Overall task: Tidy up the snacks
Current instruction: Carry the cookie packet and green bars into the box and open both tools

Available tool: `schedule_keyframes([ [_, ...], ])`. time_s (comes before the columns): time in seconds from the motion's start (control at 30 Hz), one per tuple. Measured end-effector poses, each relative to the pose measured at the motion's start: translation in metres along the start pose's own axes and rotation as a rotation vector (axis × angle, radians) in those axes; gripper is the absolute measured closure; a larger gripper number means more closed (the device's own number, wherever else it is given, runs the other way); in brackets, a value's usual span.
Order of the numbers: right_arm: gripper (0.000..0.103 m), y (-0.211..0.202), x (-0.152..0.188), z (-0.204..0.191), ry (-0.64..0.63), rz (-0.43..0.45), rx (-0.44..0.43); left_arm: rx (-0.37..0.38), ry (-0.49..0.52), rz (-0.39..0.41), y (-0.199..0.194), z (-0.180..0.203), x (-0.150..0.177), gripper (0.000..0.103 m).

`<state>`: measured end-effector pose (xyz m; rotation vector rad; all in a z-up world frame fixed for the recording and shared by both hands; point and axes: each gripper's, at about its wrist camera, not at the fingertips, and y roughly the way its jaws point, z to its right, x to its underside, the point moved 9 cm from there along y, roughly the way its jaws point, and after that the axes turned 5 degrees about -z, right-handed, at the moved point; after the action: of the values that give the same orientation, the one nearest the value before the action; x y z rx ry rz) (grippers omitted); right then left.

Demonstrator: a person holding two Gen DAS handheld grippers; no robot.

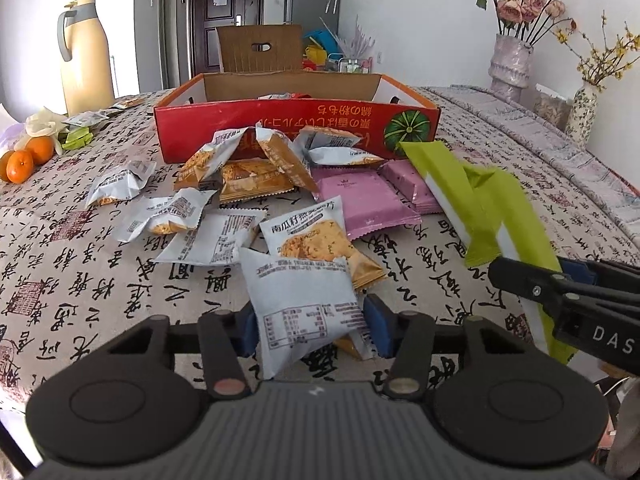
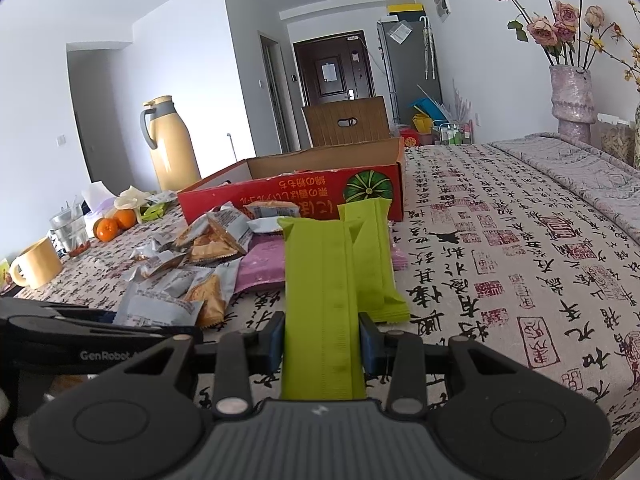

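Observation:
My left gripper (image 1: 310, 326) is shut on a white snack packet (image 1: 304, 308) held above the table. My right gripper (image 2: 322, 342) is shut on a long green snack packet (image 2: 320, 288), with a second green packet (image 2: 372, 260) beside it; the green packets also show in the left wrist view (image 1: 480, 208). The open red cardboard box (image 1: 280, 128) stands behind a heap of white-and-orange snack packets (image 1: 240, 176) and pink packets (image 1: 360, 200). The box (image 2: 304, 196) and heap (image 2: 200, 248) also show in the right wrist view.
A yellow thermos jug (image 1: 86, 56) and oranges (image 1: 24, 160) stand at the left. A yellow mug (image 2: 34, 268) and a glass (image 2: 70, 232) sit at the left edge. Flower vases (image 2: 572, 100) stand at the far right. The tablecloth (image 2: 500, 260) carries printed calligraphy.

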<state>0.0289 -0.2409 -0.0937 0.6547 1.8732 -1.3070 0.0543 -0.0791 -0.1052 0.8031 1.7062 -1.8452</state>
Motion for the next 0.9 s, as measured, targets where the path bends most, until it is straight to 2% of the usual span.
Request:
schedule_keyframes([
  [0.07,0.067,0.000,0.000,-0.001,-0.002,0.000,0.001,0.005,0.000,0.006,-0.002,0.000,0.000,0.051],
  [0.1,0.067,0.000,0.001,-0.001,-0.002,0.000,0.002,0.008,0.001,0.009,-0.003,0.000,0.000,0.058],
  [0.37,0.067,0.001,0.000,-0.004,-0.009,-0.004,0.008,0.037,-0.009,0.034,-0.009,-0.004,-0.001,0.063],
  [0.6,0.067,0.005,-0.001,-0.006,-0.011,-0.012,0.014,0.071,-0.012,0.079,-0.019,-0.008,-0.008,0.063],
  [0.9,0.067,0.010,-0.014,-0.013,-0.025,0.001,0.016,0.072,-0.028,0.119,-0.025,-0.020,-0.024,0.063],
])
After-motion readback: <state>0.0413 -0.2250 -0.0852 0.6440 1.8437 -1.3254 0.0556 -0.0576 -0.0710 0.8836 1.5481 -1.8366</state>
